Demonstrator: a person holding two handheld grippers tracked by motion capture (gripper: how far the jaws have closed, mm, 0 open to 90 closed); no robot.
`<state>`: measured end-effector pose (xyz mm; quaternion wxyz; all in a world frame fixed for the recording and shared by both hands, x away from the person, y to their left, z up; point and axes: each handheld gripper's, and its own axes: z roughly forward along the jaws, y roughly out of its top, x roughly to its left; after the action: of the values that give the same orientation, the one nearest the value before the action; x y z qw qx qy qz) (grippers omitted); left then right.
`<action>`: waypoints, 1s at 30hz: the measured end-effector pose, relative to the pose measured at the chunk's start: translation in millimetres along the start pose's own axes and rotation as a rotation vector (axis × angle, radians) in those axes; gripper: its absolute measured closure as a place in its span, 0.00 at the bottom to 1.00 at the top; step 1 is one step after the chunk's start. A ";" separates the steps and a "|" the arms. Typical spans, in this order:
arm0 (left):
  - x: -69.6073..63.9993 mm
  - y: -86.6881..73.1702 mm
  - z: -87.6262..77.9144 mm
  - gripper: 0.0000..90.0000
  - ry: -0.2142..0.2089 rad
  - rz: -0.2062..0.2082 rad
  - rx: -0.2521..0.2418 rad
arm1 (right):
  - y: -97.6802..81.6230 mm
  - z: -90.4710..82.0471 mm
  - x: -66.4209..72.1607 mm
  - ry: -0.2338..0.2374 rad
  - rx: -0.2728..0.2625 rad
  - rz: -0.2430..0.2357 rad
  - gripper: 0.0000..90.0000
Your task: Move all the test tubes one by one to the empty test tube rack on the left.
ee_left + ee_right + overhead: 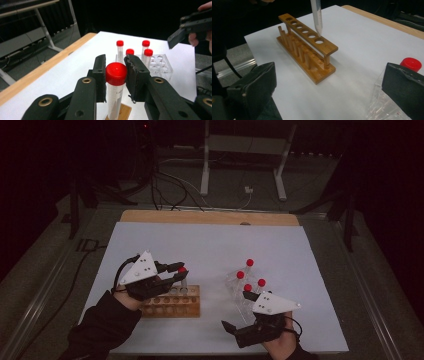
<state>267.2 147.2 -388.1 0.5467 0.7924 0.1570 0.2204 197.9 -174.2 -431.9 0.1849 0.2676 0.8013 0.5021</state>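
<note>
My left gripper (180,272) is shut on the red cap of a clear tube (115,100). The tube hangs upright, and its pointed tip (317,22) hovers just above an end hole of the wooden rack (172,302). That rack (307,47) holds no tubes. To the right, a clear plastic rack (240,292) holds several red-capped tubes (249,263). My right gripper (237,311) sits at this clear rack's near side, open, with its jaws wide apart and nothing between its pads (254,85). One red cap (411,63) peeks from behind the right pad.
A white sheet (210,240) covers the table, with a strip of wooden tabletop (210,217) at the far edge. Beyond it are dark floor, cables and a white stand (205,165). Open sheet lies between the two racks.
</note>
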 end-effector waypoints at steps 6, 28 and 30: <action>6.4 -15.2 3.8 0.80 0.014 -0.032 0.012 | -1.2 -0.1 -0.6 0.008 -0.003 0.005 0.00; 2.3 -61.2 23.4 0.80 -0.012 -0.103 0.093 | -4.6 -1.2 1.3 -0.002 0.008 -0.016 0.00; 2.5 -62.1 23.8 0.80 -0.012 -0.103 0.097 | -4.5 -1.5 1.1 -0.002 0.007 -0.017 0.00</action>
<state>281.3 151.4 -453.0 0.5191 0.8102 0.2047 0.1796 195.1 -176.1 -435.3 0.1890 0.2619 0.8051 0.4974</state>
